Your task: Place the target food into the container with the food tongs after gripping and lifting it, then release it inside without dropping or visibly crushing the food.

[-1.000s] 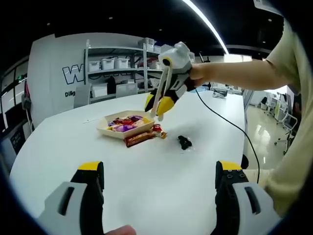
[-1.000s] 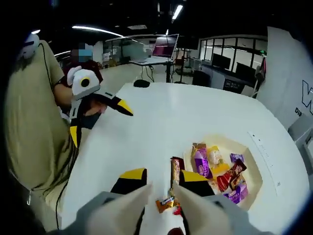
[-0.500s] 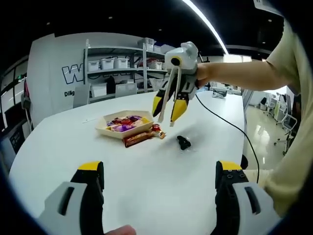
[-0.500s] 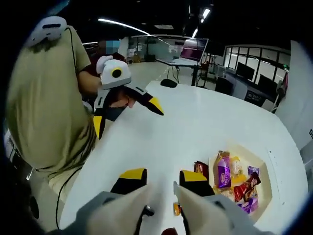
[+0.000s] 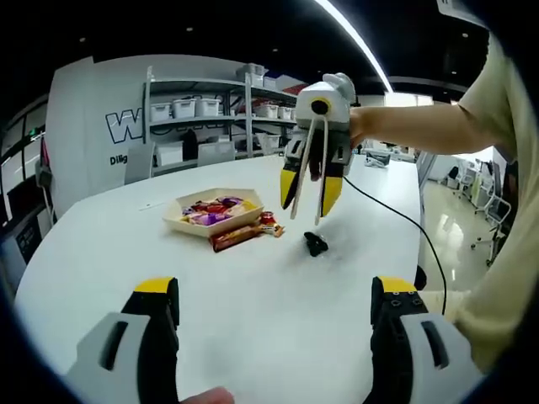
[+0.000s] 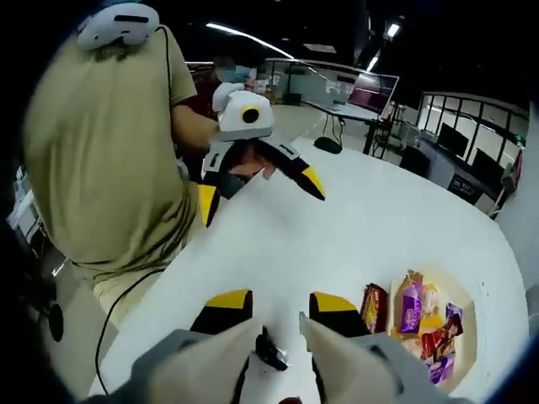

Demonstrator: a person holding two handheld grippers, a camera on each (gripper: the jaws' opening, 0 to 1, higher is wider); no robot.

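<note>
Our right gripper, fingers narrowly apart around pale tongs, hovers over a black clip beside the snack tray on the worktop; left gripper fingers spread wide.

What I can't make out

My tongs hide part of the small black thing; I can't tell what it is. The tray is cut off at the edge, its wrapped snacks too small to read.
</note>
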